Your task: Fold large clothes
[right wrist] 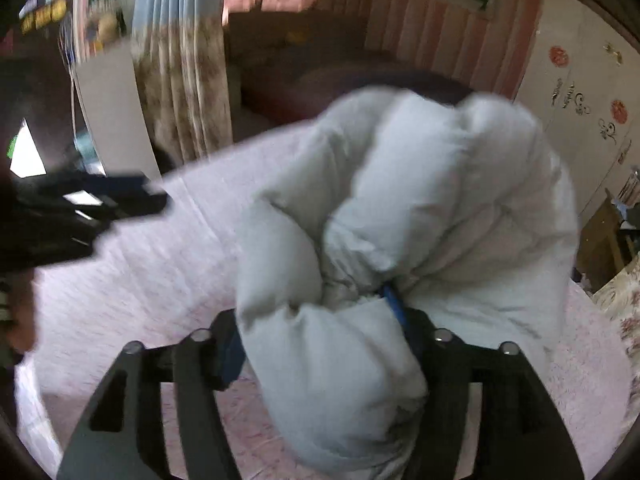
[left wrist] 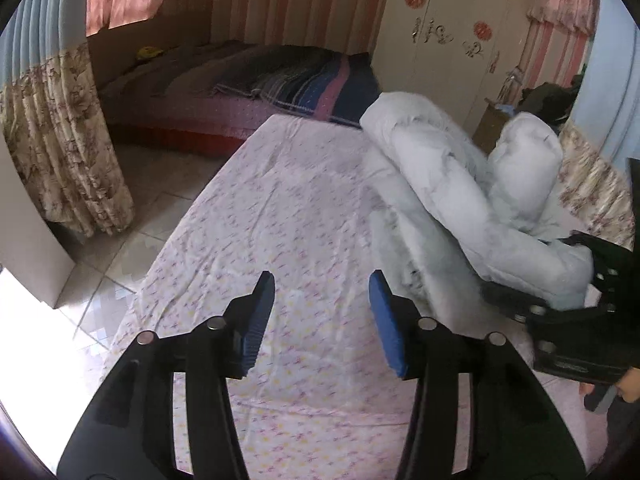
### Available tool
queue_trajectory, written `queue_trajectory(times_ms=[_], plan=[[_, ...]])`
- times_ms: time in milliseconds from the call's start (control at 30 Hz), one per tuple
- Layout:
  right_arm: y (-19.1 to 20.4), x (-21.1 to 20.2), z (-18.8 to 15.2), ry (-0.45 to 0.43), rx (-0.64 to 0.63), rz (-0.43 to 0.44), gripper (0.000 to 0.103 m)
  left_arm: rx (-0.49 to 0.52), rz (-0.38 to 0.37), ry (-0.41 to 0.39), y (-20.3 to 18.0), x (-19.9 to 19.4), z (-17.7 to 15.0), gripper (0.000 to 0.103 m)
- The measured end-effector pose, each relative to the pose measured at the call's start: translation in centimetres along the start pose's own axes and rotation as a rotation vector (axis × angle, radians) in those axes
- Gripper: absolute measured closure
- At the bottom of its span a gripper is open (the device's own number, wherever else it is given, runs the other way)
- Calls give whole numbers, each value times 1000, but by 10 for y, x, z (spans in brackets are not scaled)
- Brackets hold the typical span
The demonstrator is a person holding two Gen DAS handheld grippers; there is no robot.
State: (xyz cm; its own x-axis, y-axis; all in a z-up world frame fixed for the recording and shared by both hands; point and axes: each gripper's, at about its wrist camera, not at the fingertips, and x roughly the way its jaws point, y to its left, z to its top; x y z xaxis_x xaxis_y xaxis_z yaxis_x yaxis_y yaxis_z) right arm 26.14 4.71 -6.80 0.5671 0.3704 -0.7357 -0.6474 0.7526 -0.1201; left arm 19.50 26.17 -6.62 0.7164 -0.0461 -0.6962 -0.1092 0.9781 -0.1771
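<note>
A white puffy jacket [left wrist: 440, 184] lies bunched in thick rolls on the right half of the bed's pink flowered sheet [left wrist: 260, 220]. My left gripper [left wrist: 320, 280] hovers over bare sheet just left of it, open, nothing between its blue pads. My right gripper [left wrist: 540, 272] meets the jacket's near end from the right. In the right wrist view the jacket [right wrist: 420, 200] bulges up between the spread fingers of my right gripper [right wrist: 312, 312]; one blue pad [right wrist: 394, 308] shows beside the fabric, and the jaws stand wide, not pinching. The left gripper [right wrist: 152, 196] sits at far left, blurred.
A second bed with a dark cover and striped blanket [left wrist: 240, 80] stands behind. A white wardrobe [left wrist: 440, 20] fills the back right, a flowered curtain [left wrist: 60, 140] hangs left above the tiled floor [left wrist: 132, 248]. A person's hand [left wrist: 628, 384] holds the right gripper.
</note>
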Motion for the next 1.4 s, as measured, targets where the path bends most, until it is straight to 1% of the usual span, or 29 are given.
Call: queue_trajectory(times_ms=[100,200,267,333,367,400,433,467,500,533,567,600,633,700,733,800,900,967,1033,1133,1267,1300,1333,1367,1400], plan=[[-11,-29,-4,-44,27,0,40,13,-19,-13,-13,-4,5,54],[-26,-62,-15,-103,45,-9,40,48,-31,-21,-30,-6,9,54],[-46,-91,-27,-153,86,-17,40,70,-32,-29,-40,-10,10,54],[-69,-116,-38,-198,149,-2,38,87,-41,-45,-49,-16,13,52],[-84,-127,-44,-224,199,15,30,93,-42,-52,-52,-19,15,51],[-96,-133,-48,-239,237,20,20,103,-44,-62,-56,-21,17,47],[-115,-132,-54,-240,297,23,15,107,-44,-70,-60,-22,18,43],[-128,-123,-57,-216,343,38,15,111,-41,-73,-63,-20,20,43],[-143,-102,-61,-178,404,66,14,109,-38,-66,-65,-16,22,43],[-149,-88,-64,-166,431,84,15,103,-43,-58,-67,-12,22,43],[-151,-76,-65,-170,439,111,16,99,-52,-51,-68,-9,22,43],[-147,-62,-63,-185,426,131,20,97,-61,-46,-69,-7,21,43],[-144,-52,-59,-182,411,141,36,99,-62,-43,-71,-8,21,43],[-137,-32,-52,-163,402,176,60,113,-43,-42,-73,-8,18,43],[-131,-22,-49,-158,397,199,65,115,-32,-44,-72,-9,18,43],[-106,-2,-45,-140,340,249,70,103,-16,-43,-65,-9,17,43],[-75,18,-40,-106,254,303,73,68,9,-33,-47,-6,19,43],[-56,38,-37,-69,205,350,73,45,20,-28,-35,-5,20,43],[-35,64,-37,-12,162,376,72,27,23,-23,-26,-4,21,43],[-26,83,-43,24,161,397,72,18,20,-12,-18,0,22,43],[-22,86,-47,37,149,384,73,54,-14,6,-28,13,29,43],[-24,85,-50,39,143,378,73,67,-24,6,-32,16,31,43],[-14,90,-44,42,133,369,72,88,-34,2,-40,21,34,43],[-13,88,-47,42,128,364,72,103,-37,-2,-45,23,36,43],[-18,85,-50,42,125,363,72,124,-38,-6,-51,28,39,43]])
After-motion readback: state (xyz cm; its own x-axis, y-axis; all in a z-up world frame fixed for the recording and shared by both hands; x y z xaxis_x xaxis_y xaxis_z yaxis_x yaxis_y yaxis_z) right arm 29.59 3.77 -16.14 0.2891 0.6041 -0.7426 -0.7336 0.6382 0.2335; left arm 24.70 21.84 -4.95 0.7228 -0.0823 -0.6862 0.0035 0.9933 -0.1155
